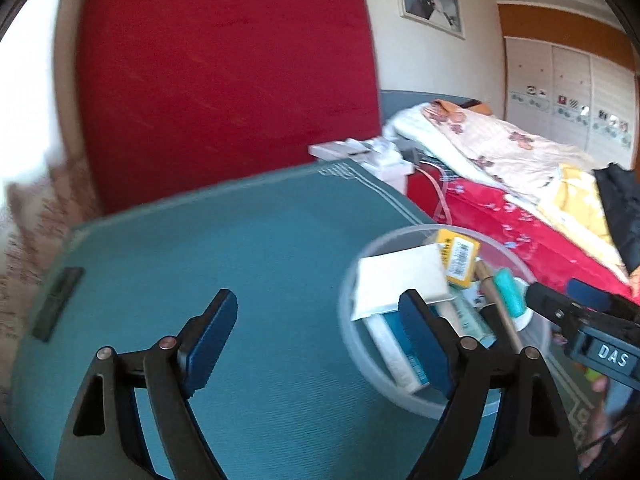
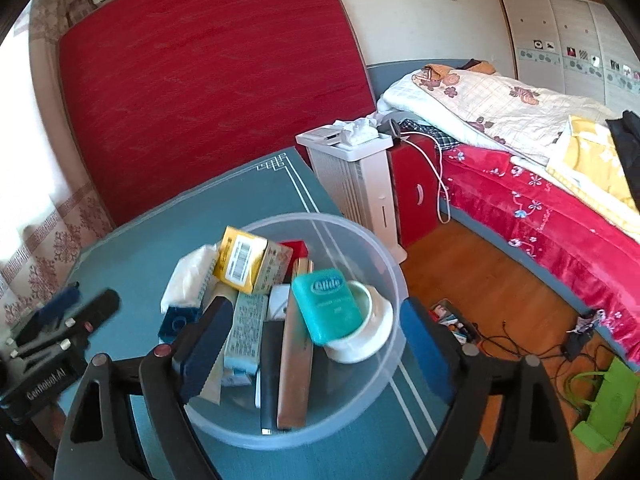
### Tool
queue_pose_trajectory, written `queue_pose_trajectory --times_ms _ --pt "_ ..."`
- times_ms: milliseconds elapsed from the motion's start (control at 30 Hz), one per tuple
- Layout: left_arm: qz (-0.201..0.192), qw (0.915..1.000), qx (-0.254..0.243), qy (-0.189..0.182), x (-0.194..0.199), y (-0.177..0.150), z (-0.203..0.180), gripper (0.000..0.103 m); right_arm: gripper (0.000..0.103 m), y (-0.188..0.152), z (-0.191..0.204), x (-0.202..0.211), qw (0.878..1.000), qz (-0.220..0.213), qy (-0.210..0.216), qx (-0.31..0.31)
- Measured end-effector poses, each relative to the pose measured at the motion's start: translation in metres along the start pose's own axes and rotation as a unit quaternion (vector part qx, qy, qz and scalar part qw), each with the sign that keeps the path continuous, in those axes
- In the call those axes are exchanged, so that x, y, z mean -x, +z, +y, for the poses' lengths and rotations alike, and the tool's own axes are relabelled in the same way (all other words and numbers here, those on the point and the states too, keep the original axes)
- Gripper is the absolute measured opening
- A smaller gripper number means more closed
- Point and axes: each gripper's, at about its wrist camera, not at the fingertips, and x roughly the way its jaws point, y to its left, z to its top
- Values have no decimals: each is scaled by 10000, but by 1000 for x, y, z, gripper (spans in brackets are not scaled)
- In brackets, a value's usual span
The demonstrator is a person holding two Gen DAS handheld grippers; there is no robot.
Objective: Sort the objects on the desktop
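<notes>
Both the left gripper (image 1: 320, 336) and right gripper (image 2: 312, 340) are held wide, empty; the bowl (image 2: 394, 276), at twelve o'clock, should be left undisturbed.

We are counting one clear plastic tub (image 2: 394, 280) standing on the counter (image 2: 160, 248). Inside it we are seeing one yellow box (image 2: 240, 260), one teal case (image 2: 330, 306), one white cup (image 2: 374, 326), one white tissue pack (image 2: 188, 276), one pale printed carton (image 2: 244, 330), one dark blue block (image 2: 178, 320), one tan flat stick (image 2: 294, 376) and one black bar (image 2: 270, 376). We are also counting two grippers, the left gripper (image 1: 320, 340) and the right gripper (image 2: 314, 348). Deeper items are overlapping, so we are leaving them uncounted.
</notes>
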Motion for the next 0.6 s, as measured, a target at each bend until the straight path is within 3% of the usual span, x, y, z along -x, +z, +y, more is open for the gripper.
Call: queue_pose_trajectory --times_ms 100,267,600 --pt "-61 9994 -56 324 12 -7 4 86 89 -7 8 6 10000 29 -19 85" --pt "31 9999 86 104 26 -17 20 86 89 -17 28 22 9996 8 51 290" --pt "237 9993 260 90 39 -37 36 86 89 -35 62 39 9971 -93 -30 759"
